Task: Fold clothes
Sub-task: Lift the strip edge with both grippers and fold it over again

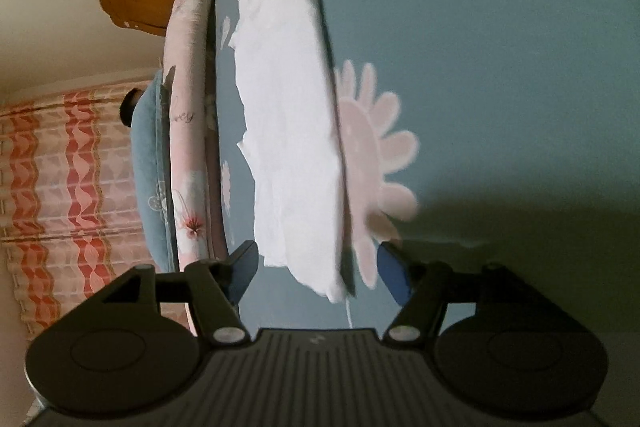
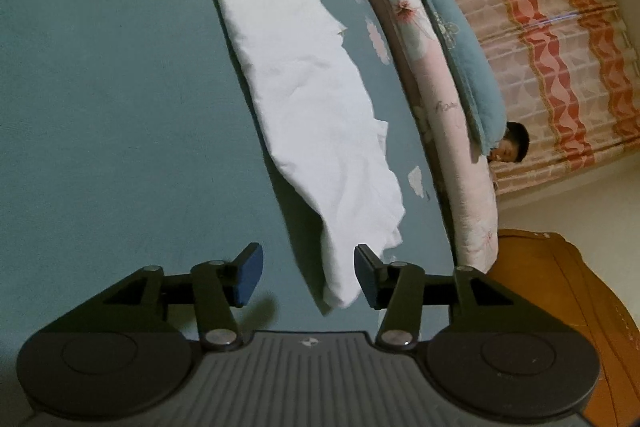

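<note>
- Left wrist view: the left gripper (image 1: 318, 267) has its fingers apart, gripping nothing; the white garment (image 1: 288, 131) lies as a long narrow strip mid-bed (image 1: 500, 27).
- Right wrist view: the right gripper (image 2: 309, 273) is likewise apart and empty at the strip's near end (image 2: 340, 287). Lengthwise fold looks done; crosswise folds seem left.

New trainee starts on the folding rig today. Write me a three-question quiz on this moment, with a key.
1. True or false: the left gripper is clamped on the white garment.
2. The garment lies on: A) a wooden floor, B) a teal bedsheet with pink flowers, C) a striped curtain.
3. Fill in: in the right wrist view, the garment's near end lies close to the right gripper, whose jaws are ____.

Key
1. False: the jaws stand apart and the pads do not press the cloth.
2. B.
3. Open.
</note>
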